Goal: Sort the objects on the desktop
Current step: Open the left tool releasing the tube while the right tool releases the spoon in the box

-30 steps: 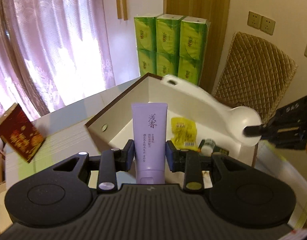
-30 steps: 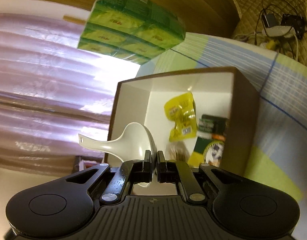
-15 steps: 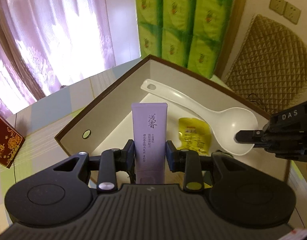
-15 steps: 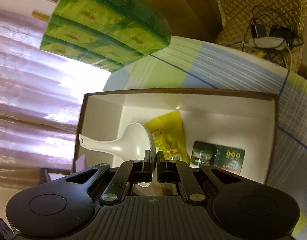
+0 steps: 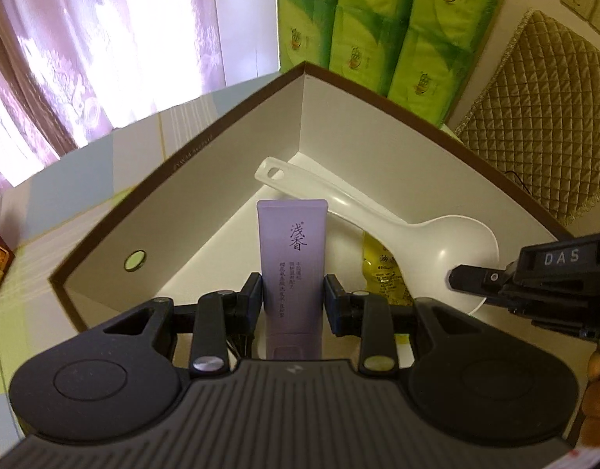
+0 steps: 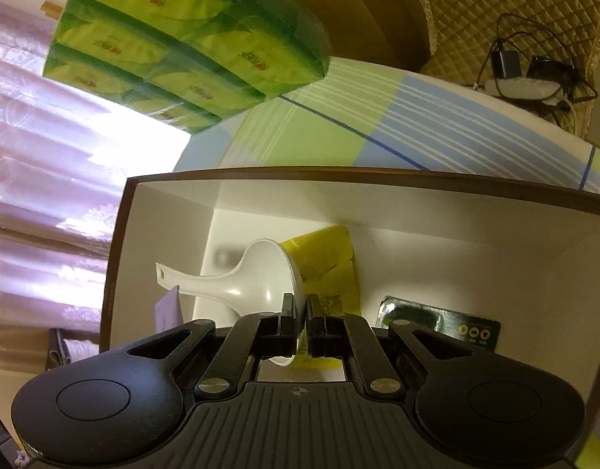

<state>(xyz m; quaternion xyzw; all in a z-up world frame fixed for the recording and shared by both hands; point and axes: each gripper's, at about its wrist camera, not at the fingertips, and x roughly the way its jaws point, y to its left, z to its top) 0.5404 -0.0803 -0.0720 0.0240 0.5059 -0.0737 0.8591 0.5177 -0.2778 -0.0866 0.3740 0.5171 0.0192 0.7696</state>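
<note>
Our left hand-held gripper (image 5: 293, 293) is clamped on the purple tube (image 5: 292, 258), upright over the box's (image 5: 229, 179) near edge, and our right hand-held gripper (image 6: 299, 308) pinches the white spoon's (image 6: 257, 281) bowl rim above the yellow packet (image 6: 327, 269). That thin rim grip could let the spoon twist and drop crooked, or knock the tube. Since half a second ago, both have sunk deeper into the box.

Box (image 5: 175, 203) on table (image 6: 437, 129); tissue packs (image 5: 378, 27) behind its far corner. In box: sachet (image 6: 331, 269) under spoon (image 5: 413, 230), carton (image 6: 441, 324) right of sachet. Tube (image 5: 292, 258) upright over box, left of spoon bowl. Cushion (image 5: 542, 117) behind box, right
</note>
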